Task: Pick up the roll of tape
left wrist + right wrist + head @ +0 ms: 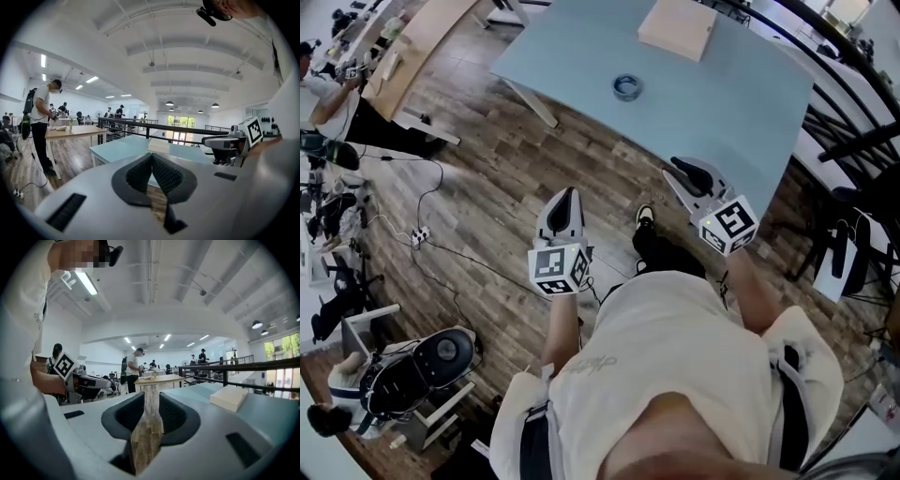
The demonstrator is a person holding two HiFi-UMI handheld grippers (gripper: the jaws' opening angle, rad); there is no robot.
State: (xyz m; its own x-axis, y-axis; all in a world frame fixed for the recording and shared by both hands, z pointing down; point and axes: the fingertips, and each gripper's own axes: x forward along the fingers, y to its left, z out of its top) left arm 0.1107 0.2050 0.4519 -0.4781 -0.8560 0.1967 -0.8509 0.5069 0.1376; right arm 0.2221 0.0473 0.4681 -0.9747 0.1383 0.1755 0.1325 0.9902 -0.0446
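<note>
The roll of tape (626, 87) lies flat on the pale blue table (572, 52), upper centre of the head view, with bare tabletop all round it; a flat box (677, 28) sits well apart above it, near the far edge; the table's near edge runs diagonally from upper left down to mid right. The left gripper (565, 195) hangs over wood floor (506, 159) at centre frame, jaw tips together, nothing held; the right gripper (680, 169) is close by that near edge, jaws apart and empty; a black railing (844, 103) closes the right side; cables (441, 246) trail on the floor at left.
</note>
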